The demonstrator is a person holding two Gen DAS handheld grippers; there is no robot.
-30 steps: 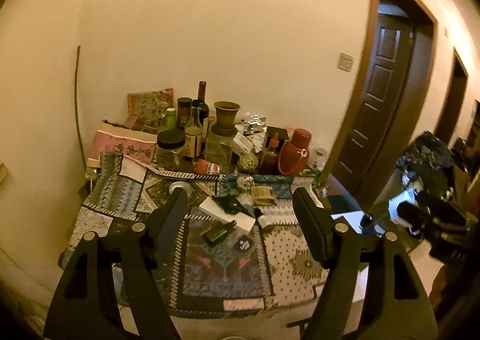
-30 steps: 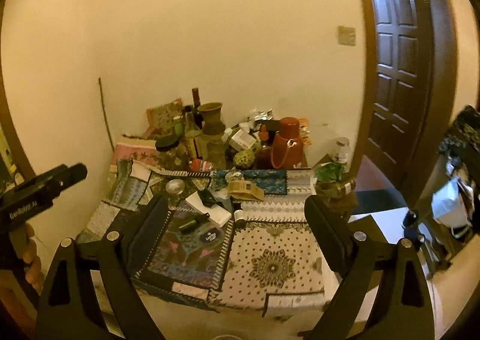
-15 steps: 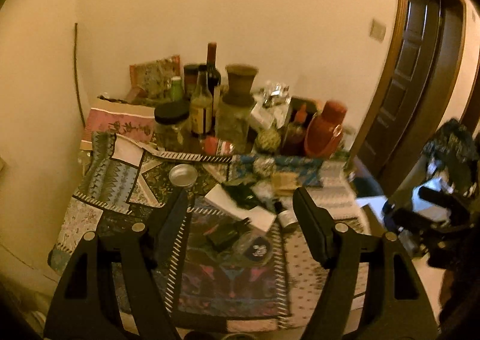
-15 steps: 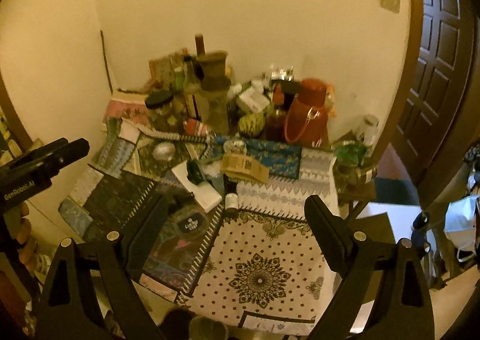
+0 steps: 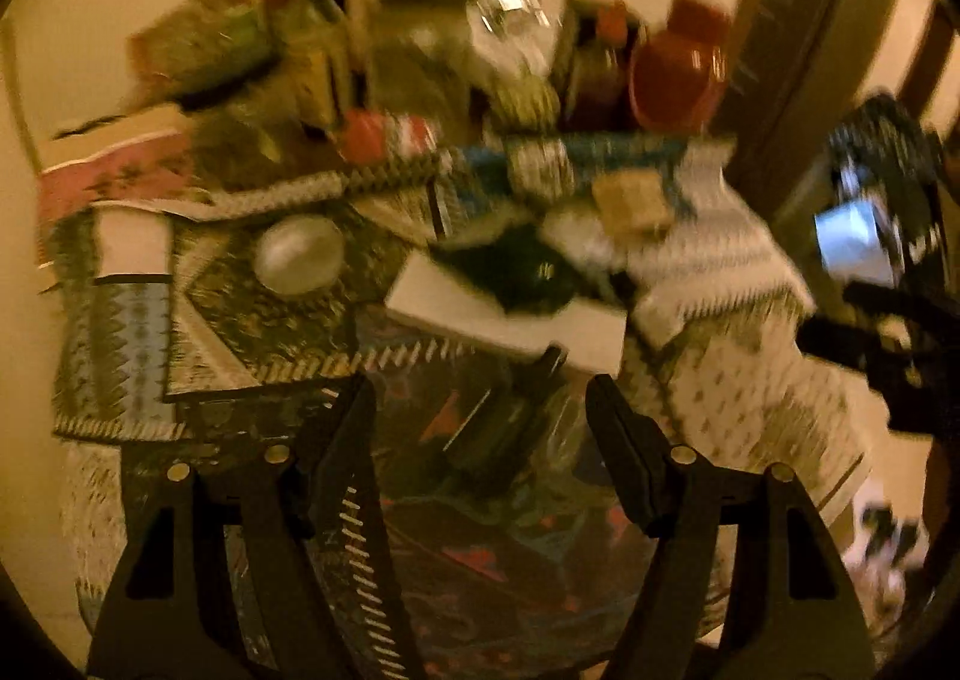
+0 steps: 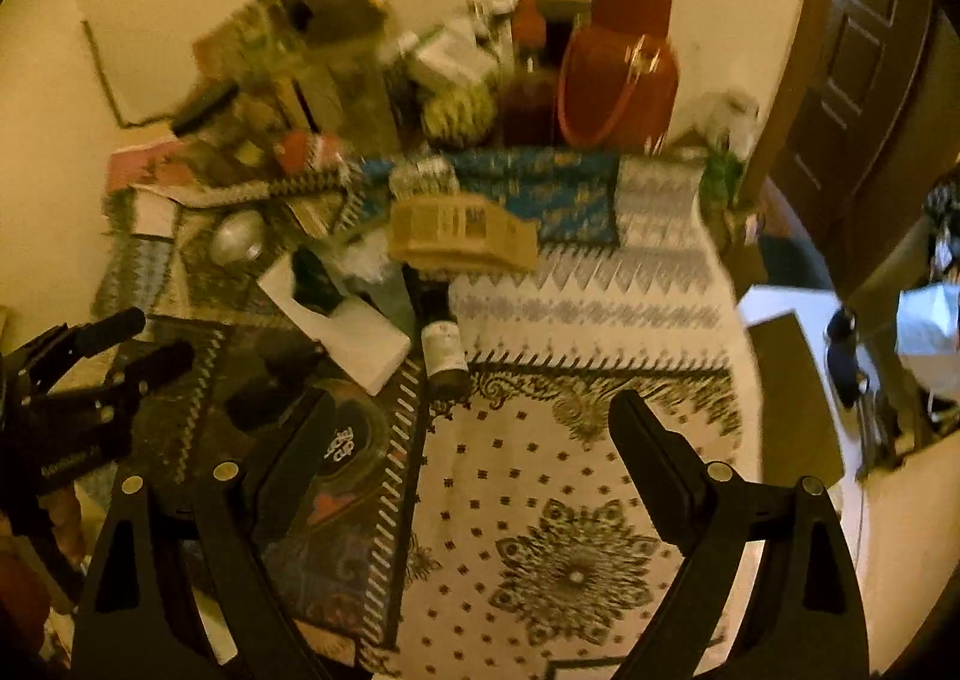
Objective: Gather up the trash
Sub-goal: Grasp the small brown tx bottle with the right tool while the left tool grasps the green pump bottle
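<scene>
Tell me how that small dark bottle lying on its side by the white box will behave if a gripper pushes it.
The small dark bottle lies on its side on the patterned cloth, so it would probably roll. It looks like glass, so likely rigid, slippery and breakable. The white box lies close on one side and might stop it.

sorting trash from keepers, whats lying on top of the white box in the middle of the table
A dark green crumpled wrapper lies on the white box, with clear crinkled plastic at its far edge. What the wrapper covers cannot be seen, and blur hides finer detail.
</scene>
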